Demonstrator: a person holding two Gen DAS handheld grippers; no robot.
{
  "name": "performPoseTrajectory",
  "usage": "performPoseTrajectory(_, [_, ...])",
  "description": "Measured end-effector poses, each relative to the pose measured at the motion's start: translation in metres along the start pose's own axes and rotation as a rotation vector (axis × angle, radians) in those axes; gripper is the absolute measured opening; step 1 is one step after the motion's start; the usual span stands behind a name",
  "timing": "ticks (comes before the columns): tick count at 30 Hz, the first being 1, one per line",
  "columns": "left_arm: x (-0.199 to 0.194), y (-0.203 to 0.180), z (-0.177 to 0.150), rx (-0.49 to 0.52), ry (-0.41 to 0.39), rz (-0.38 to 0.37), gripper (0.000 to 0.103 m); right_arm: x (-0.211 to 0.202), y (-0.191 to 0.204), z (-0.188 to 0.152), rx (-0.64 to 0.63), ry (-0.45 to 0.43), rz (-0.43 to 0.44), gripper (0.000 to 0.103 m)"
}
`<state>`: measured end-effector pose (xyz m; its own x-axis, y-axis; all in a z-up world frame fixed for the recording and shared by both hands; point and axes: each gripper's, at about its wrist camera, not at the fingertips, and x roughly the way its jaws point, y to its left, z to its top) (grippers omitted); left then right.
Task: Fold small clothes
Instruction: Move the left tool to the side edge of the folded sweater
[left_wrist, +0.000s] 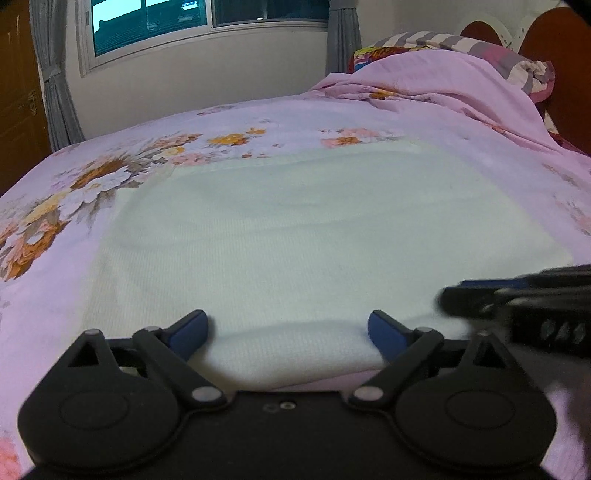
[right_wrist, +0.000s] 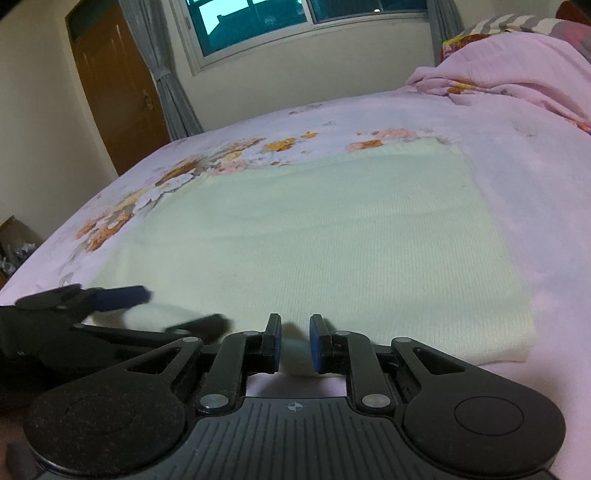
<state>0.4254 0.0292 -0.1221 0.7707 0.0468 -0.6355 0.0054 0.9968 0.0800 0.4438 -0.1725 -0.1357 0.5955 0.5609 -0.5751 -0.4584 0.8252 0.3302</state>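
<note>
A pale green knitted cloth (left_wrist: 295, 229) lies flat and folded on the pink floral bedspread (left_wrist: 258, 122); it also shows in the right wrist view (right_wrist: 332, 229). My left gripper (left_wrist: 288, 332) is open, its blue pads wide apart at the cloth's near edge. My right gripper (right_wrist: 295, 345) has its pads close together with a narrow gap, at the near edge of the cloth; a bit of cloth shows between them. The right gripper appears blurred in the left wrist view (left_wrist: 517, 306), and the left one in the right wrist view (right_wrist: 122, 306).
A heaped pink blanket (left_wrist: 443, 81) and striped pillows (left_wrist: 517, 55) lie at the bed's far right. A window (left_wrist: 184, 26) with grey curtains is behind the bed. A brown wooden door (right_wrist: 118, 85) stands at left.
</note>
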Motion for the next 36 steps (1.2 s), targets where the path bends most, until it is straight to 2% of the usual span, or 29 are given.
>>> performPoseTrajectory(5, [-0.021,0.052,-0.022,-0.033,-0.006,0.056,0.098,-0.031,-0.040,-0.001,0.000,-0.012,-0.087,0.016])
performPoseTrajectory(7, [-0.027,0.078,-0.034,-0.103,0.016,0.059,0.103,-0.044,-0.063,-0.003,0.048,-0.021,-0.108,0.016])
performPoseTrajectory(9, [-0.031,0.095,-0.040,-0.169,0.031,0.061,0.103,-0.051,-0.077,-0.005,0.108,-0.028,-0.082,0.016])
performPoseTrajectory(11, [-0.039,0.098,-0.037,-0.196,0.012,0.076,0.091,-0.056,-0.073,-0.002,0.126,-0.038,-0.087,0.016])
performPoseTrajectory(14, [-0.048,0.102,-0.028,-0.231,-0.048,0.065,0.092,-0.069,-0.056,0.004,0.081,-0.110,-0.096,0.018])
performPoseTrajectory(15, [-0.047,0.103,-0.026,-0.230,-0.056,0.066,0.094,-0.070,-0.056,0.005,0.081,-0.118,-0.104,0.022])
performPoseTrajectory(17, [-0.036,0.104,-0.027,-0.227,-0.017,0.087,0.096,-0.064,-0.062,0.004,0.088,-0.102,-0.139,0.054])
performPoseTrajectory(18, [-0.028,0.107,-0.032,-0.238,0.022,0.081,0.098,-0.057,-0.067,0.001,0.084,-0.059,-0.183,0.059])
performPoseTrajectory(19, [-0.026,0.112,-0.037,-0.266,0.013,0.060,0.098,-0.048,-0.073,-0.003,0.088,-0.005,-0.201,0.059])
performPoseTrajectory(22, [-0.036,0.122,-0.038,-0.303,-0.013,0.038,0.092,-0.069,-0.082,-0.006,0.146,-0.078,-0.154,0.059])
performPoseTrajectory(24, [-0.039,0.131,-0.046,-0.360,-0.043,0.016,0.092,-0.080,-0.084,-0.010,0.168,-0.128,-0.148,0.059])
performPoseTrajectory(25, [-0.036,0.132,-0.050,-0.363,-0.035,0.017,0.092,-0.078,-0.085,-0.013,0.174,-0.128,-0.139,0.059])
performPoseTrajectory(27, [-0.034,0.130,-0.047,-0.346,-0.024,0.027,0.093,-0.065,-0.086,-0.014,0.165,-0.057,-0.169,0.059])
performPoseTrajectory(28, [-0.034,0.131,-0.044,-0.344,-0.020,0.024,0.091,-0.066,-0.083,-0.011,0.158,-0.057,-0.177,0.059])
performPoseTrajectory(31, [-0.041,0.144,-0.042,-0.395,-0.053,-0.033,0.087,-0.084,-0.080,-0.003,0.180,-0.131,-0.125,0.059])
performPoseTrajectory(32, [-0.041,0.149,-0.042,-0.415,-0.061,-0.040,0.087,-0.089,-0.078,0.000,0.161,-0.161,-0.136,0.059])
performPoseTrajectory(34, [-0.035,0.156,-0.041,-0.440,-0.052,-0.050,0.087,-0.085,-0.072,0.006,0.115,-0.166,-0.153,0.059])
performPoseTrajectory(36, [-0.028,0.157,-0.042,-0.448,-0.044,-0.053,0.087,-0.072,-0.074,0.007,0.119,-0.131,-0.157,0.059])
